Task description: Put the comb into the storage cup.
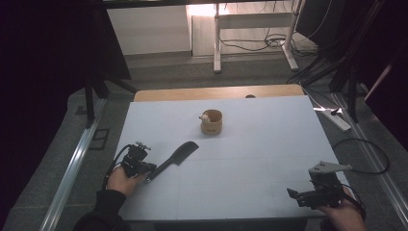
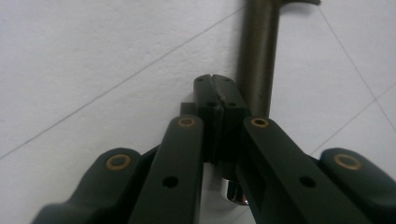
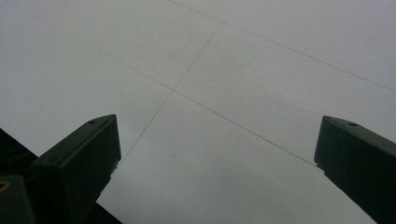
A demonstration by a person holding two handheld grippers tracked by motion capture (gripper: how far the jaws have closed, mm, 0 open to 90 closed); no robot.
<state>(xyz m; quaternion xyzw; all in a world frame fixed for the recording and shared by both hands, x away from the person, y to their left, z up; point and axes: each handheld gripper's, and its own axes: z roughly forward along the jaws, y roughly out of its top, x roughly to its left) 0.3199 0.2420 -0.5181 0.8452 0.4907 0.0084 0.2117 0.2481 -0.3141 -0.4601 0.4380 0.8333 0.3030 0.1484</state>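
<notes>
We are working at a white table [image 1: 250,144] with a gripper in each hand. Our left gripper [image 1: 144,169] is resting low near the table's left edge, and its two black jaws are pressed together tip to tip, as the left gripper view shows [image 2: 215,84]. Nothing is sitting between them. The dark comb [image 1: 174,159] is lying flat on the table just beside those jaws, its handle end pointing toward our left hand [image 1: 120,182] and its toothed end reaching up and to the right, toward the middle of the table. In the left gripper view the comb's handle [image 2: 259,56] is running along the right side of the closed jaws, close by them; we cannot tell whether it is touching them.

Our right gripper [image 1: 308,195] is hovering near the table's front right corner, well apart from the comb. Its jaws are standing spread wide, and in the right gripper view [image 3: 215,154] we are seeing bare white tabletop between them, crossed by thin grey lines.

Farther back, near the middle of the table, a small tan cup [image 1: 212,122] is standing upright, with something small and pale [image 1: 204,117] sitting at its left rim. It is well apart from both grippers and from the comb.
</notes>
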